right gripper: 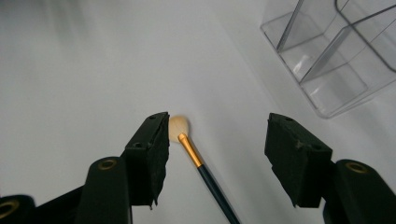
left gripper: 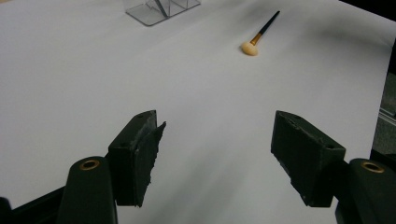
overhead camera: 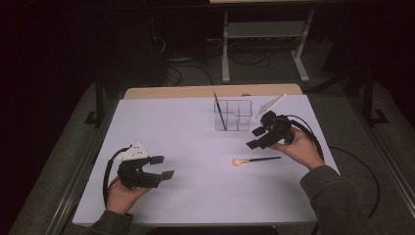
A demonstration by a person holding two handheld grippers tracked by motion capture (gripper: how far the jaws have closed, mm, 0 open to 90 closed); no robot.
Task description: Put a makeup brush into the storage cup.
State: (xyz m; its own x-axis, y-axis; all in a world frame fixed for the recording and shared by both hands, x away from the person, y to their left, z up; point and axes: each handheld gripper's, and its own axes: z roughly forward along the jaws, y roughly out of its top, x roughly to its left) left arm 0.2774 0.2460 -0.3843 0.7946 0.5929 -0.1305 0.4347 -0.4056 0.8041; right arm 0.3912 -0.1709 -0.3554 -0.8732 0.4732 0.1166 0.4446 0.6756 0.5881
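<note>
Right tool [right gripper: 215,154] open, above brush [right gripper: 196,156] on table

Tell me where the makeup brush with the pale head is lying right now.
In the high view the makeup brush lies flat on the white table, right of centre, just below the right gripper and nearer the person than the clear organizer.
</note>
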